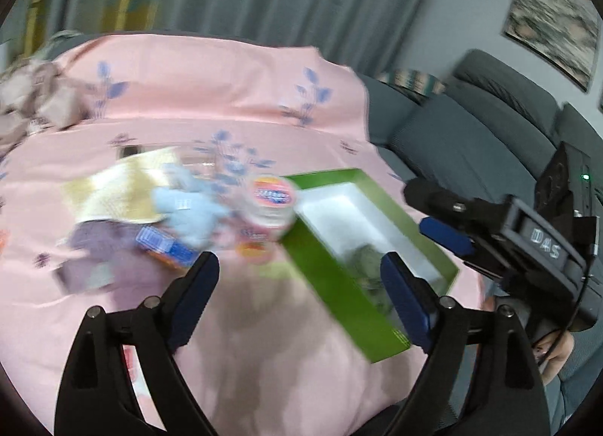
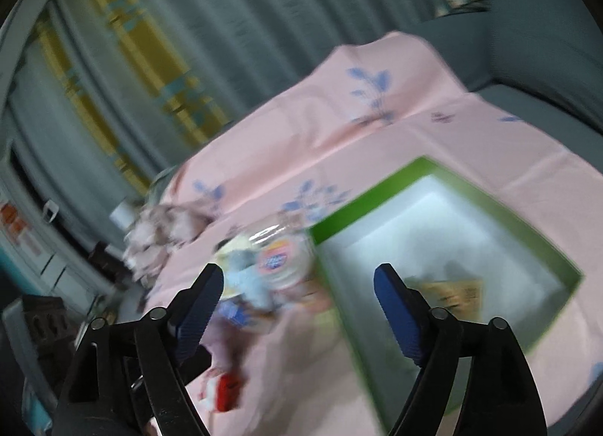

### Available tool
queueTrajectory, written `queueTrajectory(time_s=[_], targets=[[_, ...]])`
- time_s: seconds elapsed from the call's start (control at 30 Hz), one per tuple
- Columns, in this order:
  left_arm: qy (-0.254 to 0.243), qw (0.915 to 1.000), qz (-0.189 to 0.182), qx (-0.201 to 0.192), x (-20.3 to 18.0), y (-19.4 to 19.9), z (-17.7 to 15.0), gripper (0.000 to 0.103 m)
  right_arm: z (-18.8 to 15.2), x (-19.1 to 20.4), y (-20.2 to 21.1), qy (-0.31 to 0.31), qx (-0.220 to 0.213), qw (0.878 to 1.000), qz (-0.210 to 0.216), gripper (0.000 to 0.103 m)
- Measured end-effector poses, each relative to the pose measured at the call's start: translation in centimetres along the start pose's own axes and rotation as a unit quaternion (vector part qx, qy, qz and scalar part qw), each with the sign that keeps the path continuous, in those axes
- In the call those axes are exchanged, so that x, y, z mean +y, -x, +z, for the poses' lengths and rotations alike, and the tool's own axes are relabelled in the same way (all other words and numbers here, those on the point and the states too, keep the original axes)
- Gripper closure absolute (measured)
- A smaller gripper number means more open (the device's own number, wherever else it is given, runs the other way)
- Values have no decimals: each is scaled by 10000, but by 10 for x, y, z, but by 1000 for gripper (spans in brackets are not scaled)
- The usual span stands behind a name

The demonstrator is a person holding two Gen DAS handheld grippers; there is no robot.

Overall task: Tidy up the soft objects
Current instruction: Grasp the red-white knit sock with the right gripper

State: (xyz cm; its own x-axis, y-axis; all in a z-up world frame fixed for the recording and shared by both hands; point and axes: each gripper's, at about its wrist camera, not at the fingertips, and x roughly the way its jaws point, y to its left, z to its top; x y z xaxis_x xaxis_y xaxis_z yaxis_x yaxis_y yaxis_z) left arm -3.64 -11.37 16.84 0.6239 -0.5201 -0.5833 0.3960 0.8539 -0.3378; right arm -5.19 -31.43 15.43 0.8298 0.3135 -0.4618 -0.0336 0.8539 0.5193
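My left claw (image 1: 299,266) hangs spread wide with nothing between its blue pads, above a pink flowered cloth (image 1: 233,104). Just ahead and to its right lies the green box (image 1: 335,285), white inside, with a greyish soft thing (image 1: 363,260) blurred in its near end. Ahead and left sit a round tub (image 1: 273,206), a light blue plush toy (image 1: 188,213), a yellowish cloth (image 1: 120,187) and a purple cloth (image 1: 90,251). My right claw (image 2: 299,276) is spread too and holds nothing; the green box (image 2: 377,187) lies right of it, a yellowish flat piece (image 2: 456,294) inside. The grey sofa (image 1: 471,127) stands beyond.
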Motion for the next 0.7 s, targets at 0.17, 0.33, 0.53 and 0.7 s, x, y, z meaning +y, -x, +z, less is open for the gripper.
queueTrajectory(time_s=[0.17, 0.33, 0.53, 0.7], targets=[[442, 9981, 414, -61, 42, 25, -13, 16, -15, 40, -31, 329, 636, 9959, 554, 18], [942, 9929, 722, 30, 84, 32, -36, 16, -41, 70, -69, 486, 1361, 9869, 710, 18], [1248, 9891, 755, 193, 110, 25, -70, 16, -72, 93, -110, 667, 2144, 9715, 755, 18], [1537, 9853, 613, 423, 126, 11, -100, 18, -100, 102, -138, 839, 2647, 9583, 669, 18]])
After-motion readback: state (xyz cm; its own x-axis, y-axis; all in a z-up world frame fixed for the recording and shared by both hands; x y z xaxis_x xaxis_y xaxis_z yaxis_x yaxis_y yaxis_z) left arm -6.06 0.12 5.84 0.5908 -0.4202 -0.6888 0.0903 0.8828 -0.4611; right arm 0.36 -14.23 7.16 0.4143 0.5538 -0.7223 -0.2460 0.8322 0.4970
